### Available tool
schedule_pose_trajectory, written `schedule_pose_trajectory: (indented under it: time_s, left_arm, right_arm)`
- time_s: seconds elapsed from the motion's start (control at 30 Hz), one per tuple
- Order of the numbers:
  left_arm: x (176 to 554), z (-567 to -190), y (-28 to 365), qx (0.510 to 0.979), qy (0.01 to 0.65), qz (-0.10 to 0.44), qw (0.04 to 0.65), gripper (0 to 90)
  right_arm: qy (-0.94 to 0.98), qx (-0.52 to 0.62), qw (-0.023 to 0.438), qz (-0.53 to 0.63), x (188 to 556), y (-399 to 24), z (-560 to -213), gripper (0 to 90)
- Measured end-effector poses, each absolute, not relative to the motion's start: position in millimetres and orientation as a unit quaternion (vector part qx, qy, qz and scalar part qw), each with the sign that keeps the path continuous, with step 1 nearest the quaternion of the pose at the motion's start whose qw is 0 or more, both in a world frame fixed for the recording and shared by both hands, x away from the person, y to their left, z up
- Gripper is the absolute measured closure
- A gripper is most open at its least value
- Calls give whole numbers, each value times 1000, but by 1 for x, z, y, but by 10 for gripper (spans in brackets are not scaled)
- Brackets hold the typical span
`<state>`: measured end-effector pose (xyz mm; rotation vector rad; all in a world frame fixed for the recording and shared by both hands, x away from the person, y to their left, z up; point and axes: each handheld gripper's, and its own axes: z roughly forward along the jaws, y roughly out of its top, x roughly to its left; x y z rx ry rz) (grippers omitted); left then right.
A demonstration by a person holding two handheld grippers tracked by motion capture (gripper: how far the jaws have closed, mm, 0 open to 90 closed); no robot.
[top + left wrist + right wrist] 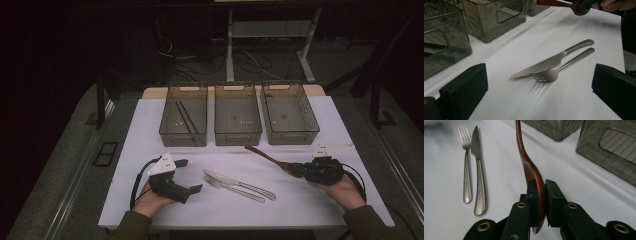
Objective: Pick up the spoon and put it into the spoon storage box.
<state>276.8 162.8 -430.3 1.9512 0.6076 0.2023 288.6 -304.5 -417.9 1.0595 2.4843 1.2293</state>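
On white table, three bins, one knife, one fork, right gripper clamping one wooden spoon, left gripper agape, empty.

Three grey bins stand side by side in a row across the far half of the bench, walling off the back edge; only narrow slits separate them. In front of them a broad band of bare white surface runs the bench's width. At its centre a knife and fork lie touching, slanted, between the left tool, whose jaws stand wide apart, and the right tool. A wooden spoon, clamped by its bowl in the right tool, juts toward the middle bin, crossing the room just before the bins. Open bench lies left of the cutlery.
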Motion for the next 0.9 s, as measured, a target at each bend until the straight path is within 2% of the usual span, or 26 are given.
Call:
schedule_pose_trajectory:
  time_s: [0.9]
  left_arm:
    - [277,-430,163,811,259,86,517,0]
  right_arm:
    - [806,377,117,442,300,-302,-391,809]
